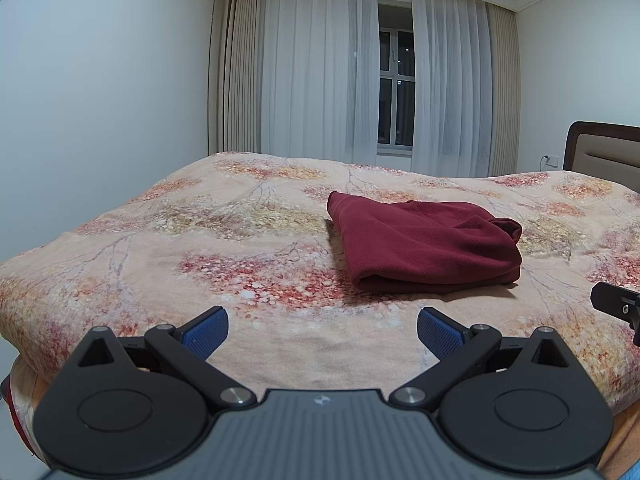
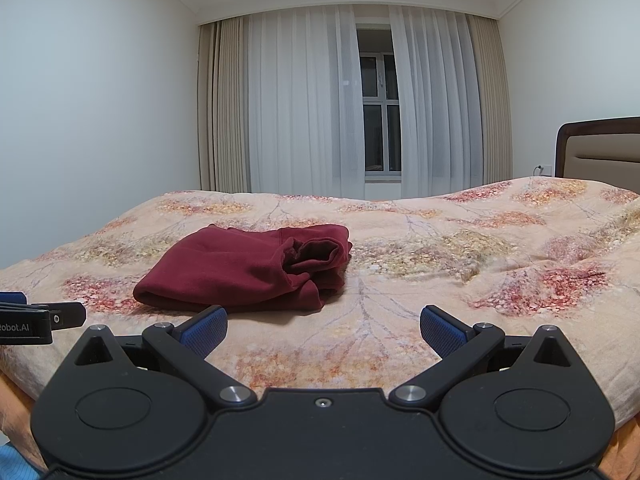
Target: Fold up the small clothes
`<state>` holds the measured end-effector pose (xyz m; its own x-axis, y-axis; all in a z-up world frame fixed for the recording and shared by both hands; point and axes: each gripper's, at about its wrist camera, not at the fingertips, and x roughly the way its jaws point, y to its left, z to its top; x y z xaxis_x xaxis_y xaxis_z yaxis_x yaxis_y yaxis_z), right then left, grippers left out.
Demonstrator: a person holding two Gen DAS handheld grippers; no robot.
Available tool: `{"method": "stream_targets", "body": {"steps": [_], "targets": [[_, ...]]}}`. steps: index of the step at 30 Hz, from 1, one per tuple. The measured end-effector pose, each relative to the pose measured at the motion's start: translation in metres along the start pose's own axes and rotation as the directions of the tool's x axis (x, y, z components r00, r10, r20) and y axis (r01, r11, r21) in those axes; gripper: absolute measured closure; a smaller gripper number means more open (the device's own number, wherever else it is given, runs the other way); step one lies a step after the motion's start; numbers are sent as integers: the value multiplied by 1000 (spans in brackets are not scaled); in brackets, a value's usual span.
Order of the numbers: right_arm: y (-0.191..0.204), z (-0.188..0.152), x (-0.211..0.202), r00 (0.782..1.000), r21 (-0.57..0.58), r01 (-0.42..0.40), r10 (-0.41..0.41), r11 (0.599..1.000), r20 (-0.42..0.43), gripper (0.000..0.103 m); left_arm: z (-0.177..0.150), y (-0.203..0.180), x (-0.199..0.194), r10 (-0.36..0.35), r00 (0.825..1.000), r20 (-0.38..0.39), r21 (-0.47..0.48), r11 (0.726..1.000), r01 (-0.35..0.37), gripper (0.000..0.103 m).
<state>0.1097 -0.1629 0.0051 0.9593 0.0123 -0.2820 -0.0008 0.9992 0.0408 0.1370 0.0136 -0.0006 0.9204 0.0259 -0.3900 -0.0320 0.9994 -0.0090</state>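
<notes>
Left gripper [image 1: 322, 332]: black linkage arms, two round black side housings, each with a raised disc; ribbed grey centre plate with a small pale logo.
Left pads [image 1: 204, 334]: blue, finely textured, rectangular.
Left pivots [image 1: 235, 395]: silver round pins at the arm joints; smaller silver caps further out.
Right gripper [image 2: 323, 332]: same black build; smooth black centre plate with one small screw [image 2: 322, 403].
Right pads [image 2: 440, 334]: blue, dotted texture.
Marking: white lettering "Robot.AI" on the left gripper's black side, seen from the right wrist view [image 2: 24, 326].
Clothing: light blue fabric [image 2: 16, 465] at lower left corner.
</notes>
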Motion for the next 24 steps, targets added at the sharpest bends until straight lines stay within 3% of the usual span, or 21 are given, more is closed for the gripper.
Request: {"method": "stream_targets", "body": {"steps": [5,24], "targets": [[0,0,0,1000,0,1,-1,1000,0,1,-1,0,-2,-15,1000,6,-4,1000,15,0],[0,-1,1,1000,-2,-1,1,1000,-1,1,2,-6,-7,32,999,39,-5,999,-32,0]]}}
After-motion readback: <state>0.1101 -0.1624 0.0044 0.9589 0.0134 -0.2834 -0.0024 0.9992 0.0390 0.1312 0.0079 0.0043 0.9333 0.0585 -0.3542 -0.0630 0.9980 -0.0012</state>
